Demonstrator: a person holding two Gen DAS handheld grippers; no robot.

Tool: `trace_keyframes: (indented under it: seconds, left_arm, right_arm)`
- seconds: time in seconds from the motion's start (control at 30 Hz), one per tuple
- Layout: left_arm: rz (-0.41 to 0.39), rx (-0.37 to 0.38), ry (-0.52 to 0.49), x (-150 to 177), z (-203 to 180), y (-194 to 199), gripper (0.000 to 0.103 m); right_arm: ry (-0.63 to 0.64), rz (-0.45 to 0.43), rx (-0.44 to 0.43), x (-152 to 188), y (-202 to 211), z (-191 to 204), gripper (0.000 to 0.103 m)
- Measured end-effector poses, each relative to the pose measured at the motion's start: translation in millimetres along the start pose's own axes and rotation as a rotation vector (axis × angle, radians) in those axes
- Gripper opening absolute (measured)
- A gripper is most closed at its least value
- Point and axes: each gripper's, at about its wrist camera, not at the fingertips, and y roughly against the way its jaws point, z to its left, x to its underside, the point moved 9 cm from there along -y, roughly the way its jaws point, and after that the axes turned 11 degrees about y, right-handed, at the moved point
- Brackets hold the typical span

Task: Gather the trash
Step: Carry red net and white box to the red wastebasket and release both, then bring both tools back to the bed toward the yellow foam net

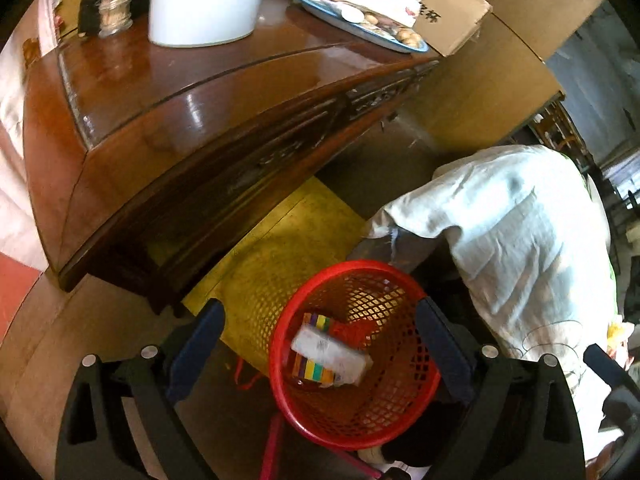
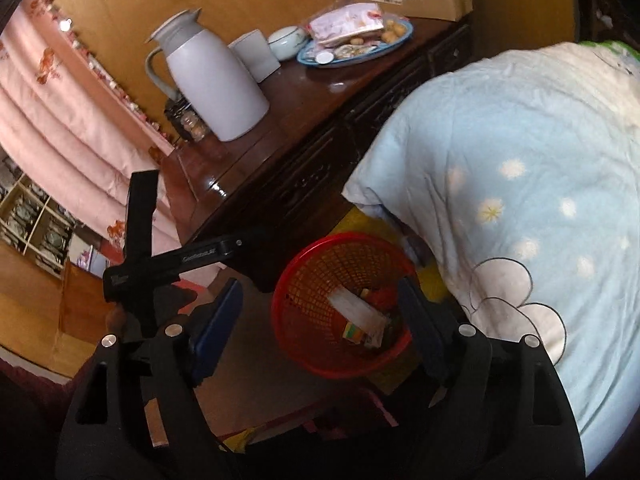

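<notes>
A red mesh waste basket [image 1: 384, 412] stands on the floor by the dark wooden cabinet [image 1: 168, 132]. Inside it lie a white wrapper and a box with coloured stripes [image 1: 320, 364]. My left gripper [image 1: 320, 340] is open above the basket, with nothing between its fingers. In the right wrist view the basket [image 2: 308, 308] sits below my right gripper [image 2: 320, 320], which is open and empty, and a white wrapper [image 2: 358, 308] lies in it. The left gripper's black body [image 2: 176, 260] shows at the left in that view.
On the cabinet stand a white thermos jug [image 2: 216, 80], a small glass jar [image 1: 114, 10], a blue oval plate of snacks [image 2: 356, 46] and a cardboard box [image 1: 436, 4]. A light blue quilt [image 2: 512, 184] bulges at the right. A yellow mat [image 1: 280, 240] lies under the basket.
</notes>
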Motion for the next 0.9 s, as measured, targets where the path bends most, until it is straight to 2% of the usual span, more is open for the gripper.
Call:
trace_keyframes:
  seconds: [0.33,0.53,0.6,0.73,0.9]
  left_arm:
    - [-0.063,-0.031,-0.161,9,-41,15,0.094]
    - [-0.1,-0.038,-0.282,26,-84,35,0.094]
    - [-0.113,-0.042,-0.342,36,-104,41,0.094]
    - [-0.114,-0.033,-0.451,62,-143,44,0.095]
    - [-0.085,-0.012,-0.601,102,-200,36,0.095]
  right_arm:
    - [-0.113,-0.09,0.067,4,36,-35,0.078]
    - [-0.176,-0.163,0.115,19,73,-62,0.078]
    - [-0.188,-0.189,0.166,27,90,-76,0.078]
    - [-0.266,-0.261,0.261,51,131,-111,0.09]
    - [-0.437,-0.343,0.364,99,187,-170,0.09]
